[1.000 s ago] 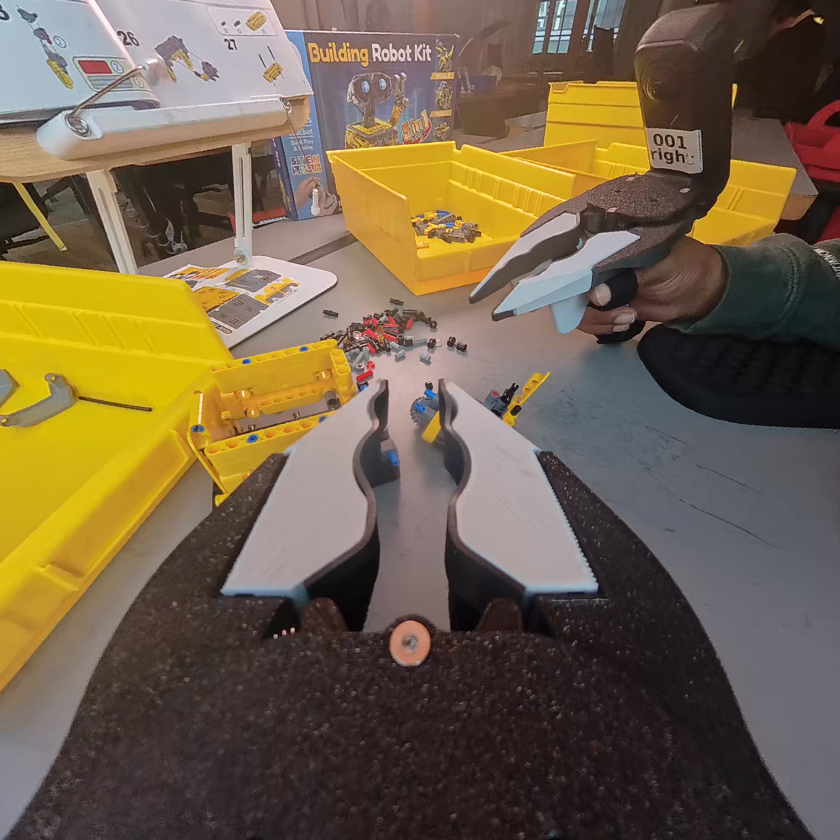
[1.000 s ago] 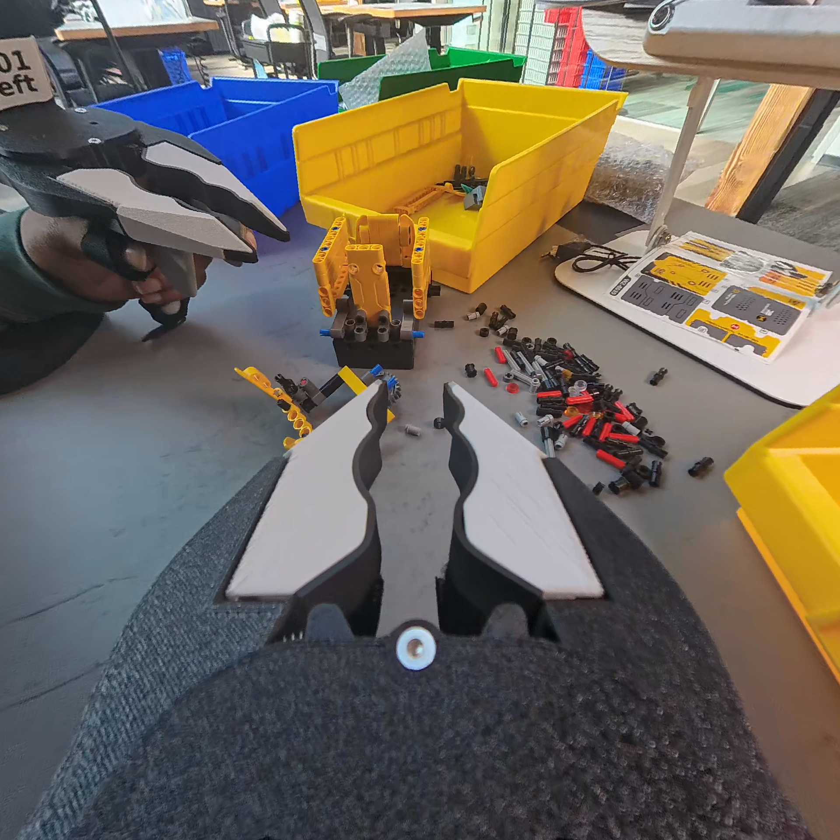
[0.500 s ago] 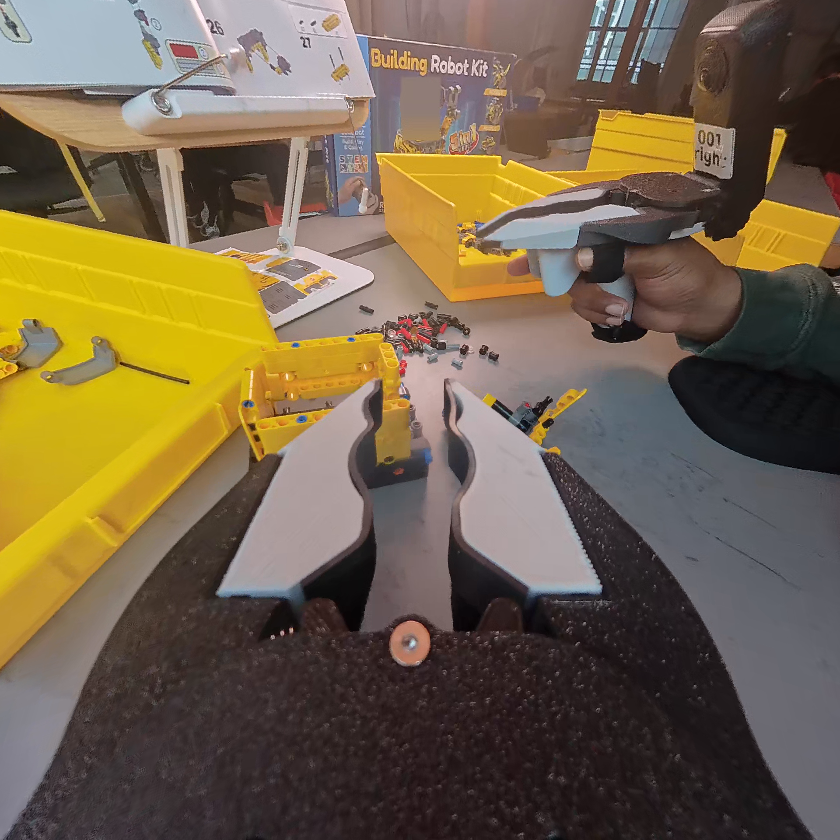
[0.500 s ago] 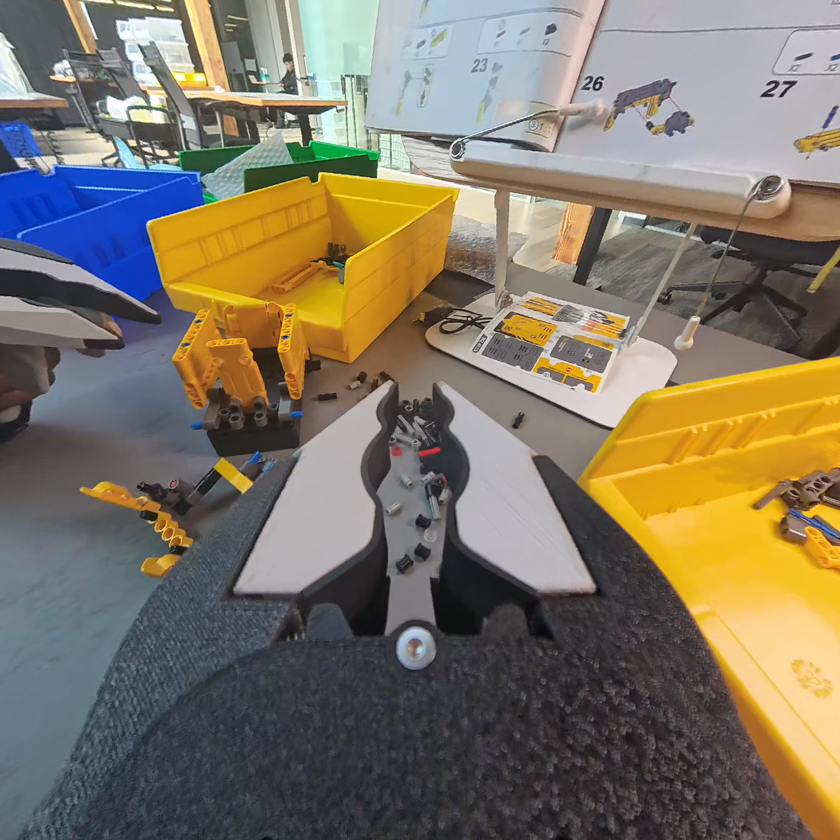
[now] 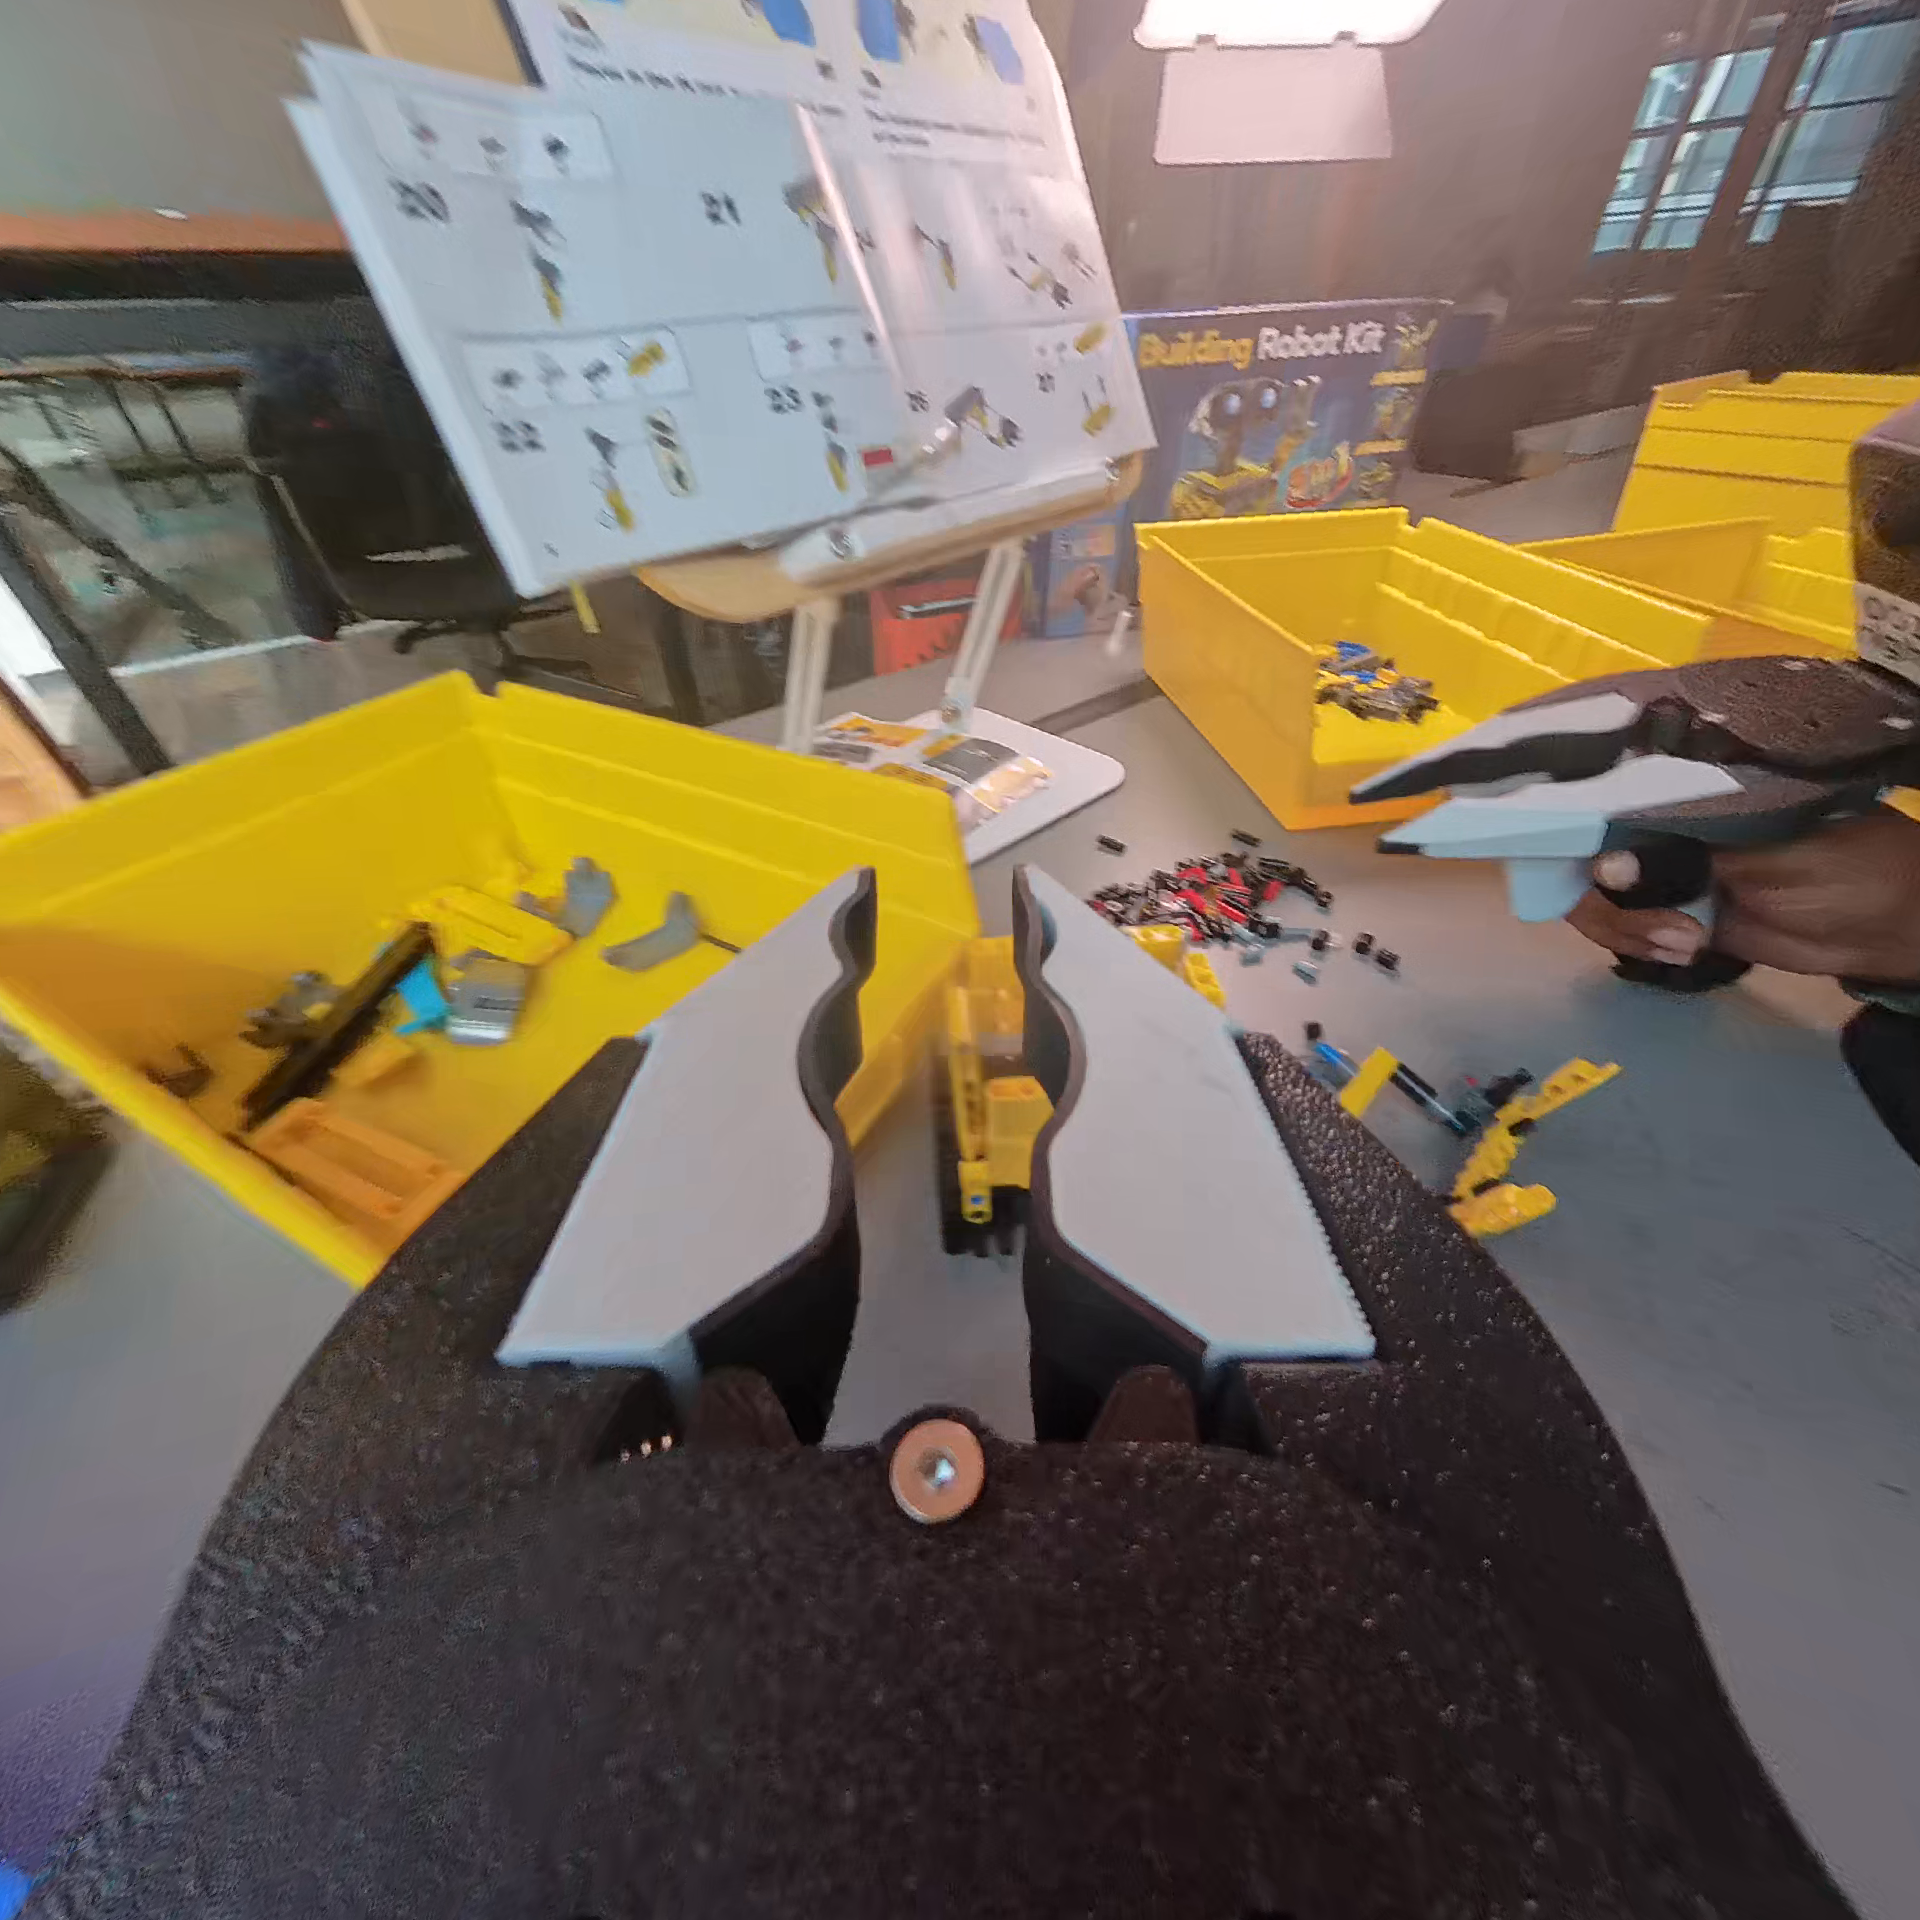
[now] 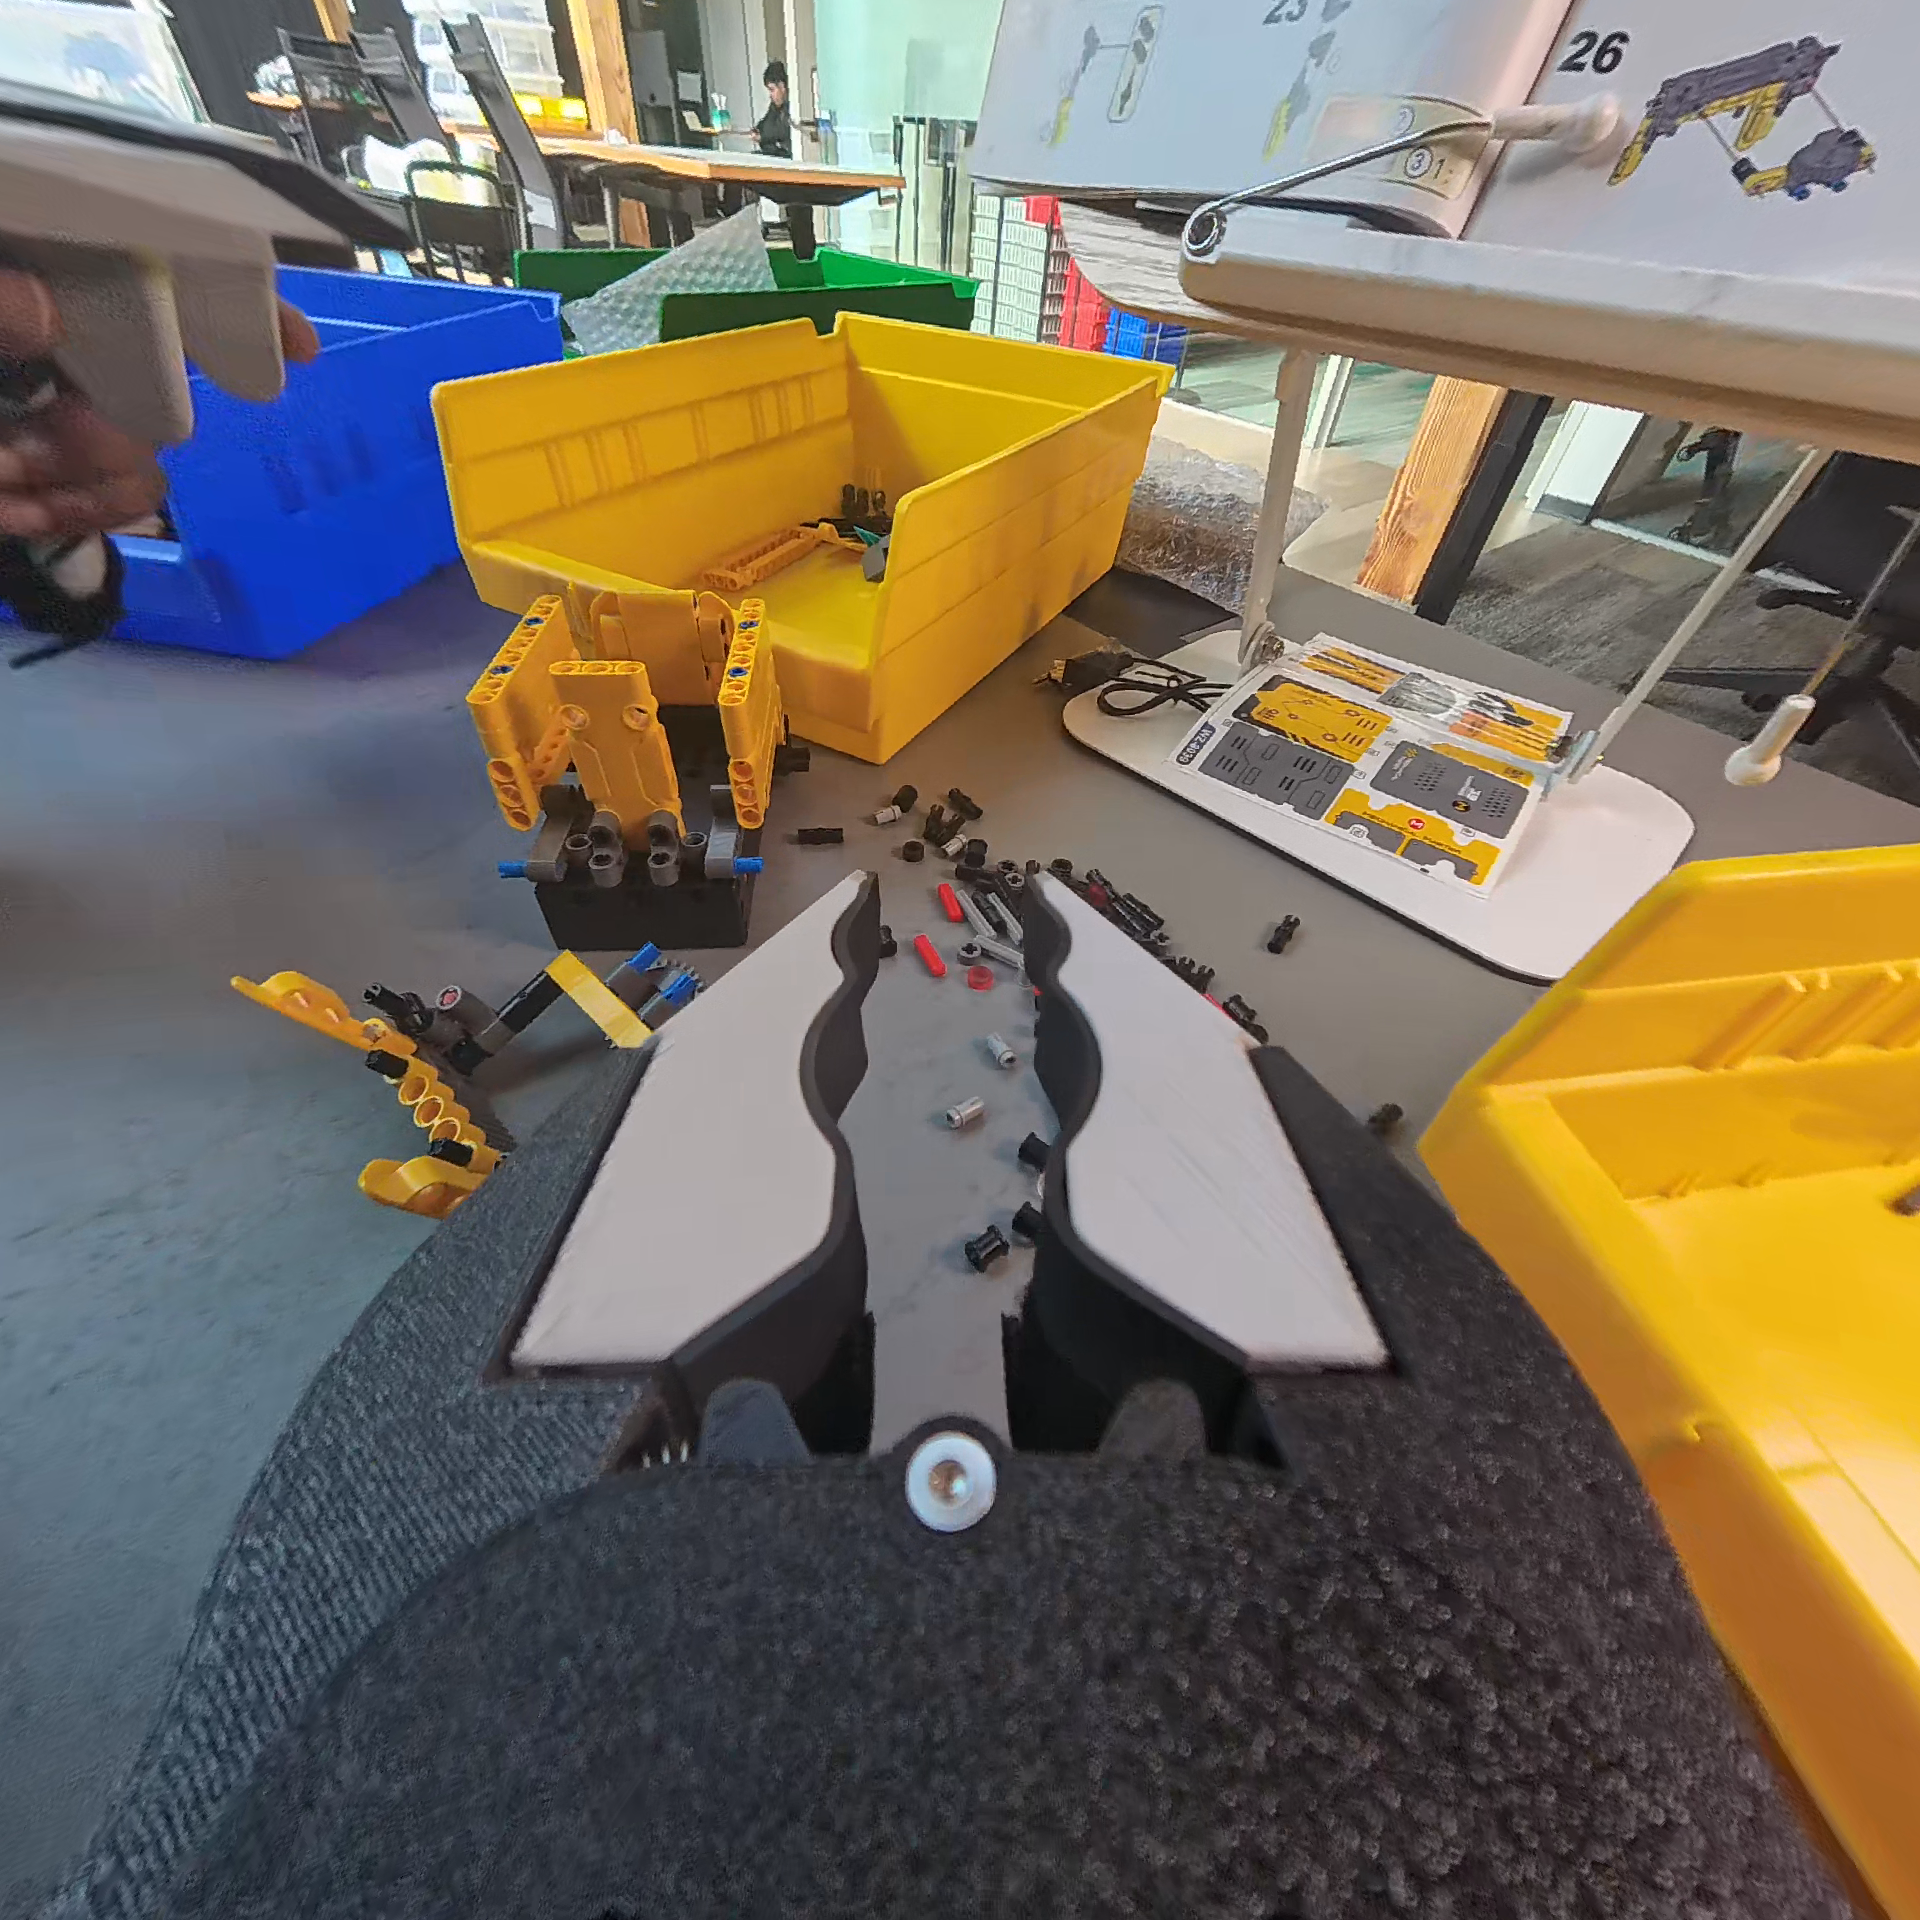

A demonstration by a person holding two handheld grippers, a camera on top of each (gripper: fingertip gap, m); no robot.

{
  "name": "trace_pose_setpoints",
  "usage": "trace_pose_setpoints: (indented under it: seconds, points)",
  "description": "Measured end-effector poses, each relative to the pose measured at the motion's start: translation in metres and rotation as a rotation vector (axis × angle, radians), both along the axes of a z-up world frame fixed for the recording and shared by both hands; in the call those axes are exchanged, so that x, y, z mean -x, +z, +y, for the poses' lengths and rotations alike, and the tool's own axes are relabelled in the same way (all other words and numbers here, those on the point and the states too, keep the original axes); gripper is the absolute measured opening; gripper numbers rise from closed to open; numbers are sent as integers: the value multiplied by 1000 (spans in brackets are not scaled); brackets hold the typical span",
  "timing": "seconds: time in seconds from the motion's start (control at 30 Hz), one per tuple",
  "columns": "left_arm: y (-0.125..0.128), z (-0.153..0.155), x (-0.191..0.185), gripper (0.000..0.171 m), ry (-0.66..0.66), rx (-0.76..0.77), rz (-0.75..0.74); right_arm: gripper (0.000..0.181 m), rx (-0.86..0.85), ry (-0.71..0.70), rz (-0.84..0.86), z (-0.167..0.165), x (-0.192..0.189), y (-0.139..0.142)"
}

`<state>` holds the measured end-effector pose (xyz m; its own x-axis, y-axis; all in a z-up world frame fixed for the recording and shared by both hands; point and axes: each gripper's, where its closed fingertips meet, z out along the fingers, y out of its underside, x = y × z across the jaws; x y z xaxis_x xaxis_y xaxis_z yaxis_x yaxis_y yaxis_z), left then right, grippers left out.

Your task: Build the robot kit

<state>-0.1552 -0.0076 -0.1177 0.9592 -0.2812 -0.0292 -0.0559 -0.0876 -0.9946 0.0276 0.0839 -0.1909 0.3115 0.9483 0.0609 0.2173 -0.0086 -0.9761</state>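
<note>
the left gripper (image 5: 943, 904) is held above the grey table (image 5: 1621, 1351) with its fingers spread and nothing between them; past the gap, a yellow and black brick assembly (image 5: 987, 1101) stands just beside the near yellow bin (image 5: 312, 790), which holds loose grey and yellow parts. the right gripper (image 6: 951, 904) is likewise spread and empty, low over a scatter of small black, red and grey pins (image 6: 997, 935) on the table. to its left stands the same brick assembly (image 6: 634, 748), with a yellow linked piece (image 6: 426, 1081) nearer. an instruction booklet (image 5: 727, 312) rests on a stand behind
</note>
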Motion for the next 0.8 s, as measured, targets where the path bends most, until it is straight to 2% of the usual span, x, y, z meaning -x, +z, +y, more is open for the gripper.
trace_pose_setpoints:
  seconds: [0.1, 0.2, 0.3, 0.37, 0.57, 0.67, 0.8]
  points:
    - [35, 7, 46, 19, 108, 18, 57, 23, -5, 13, 9, -3, 0, 1]
    - [38, 29, 79, 25, 116, 227, 156, 22, 2, 23, 20, -5, -1, 2]
    - [18, 61, 104, 24, 53, 437, 309, 23, 9, 27, 19, -5, -3, 2]
    - [-4, 81, 121, 24, 14, 578, 400, 22, 7, 27, 14, -5, -4, 1]
    - [-71, 126, 154, 21, -75, 860, 658, 21, -14, 31, -5, -6, -5, -1]
    - [-94, 143, 165, 21, -91, 949, 686, 21, -9, 37, -7, -7, -5, -1]
    - [-101, 173, 178, 22, -29, 956, 644, 20, -14, 50, -8, -8, -6, -1]
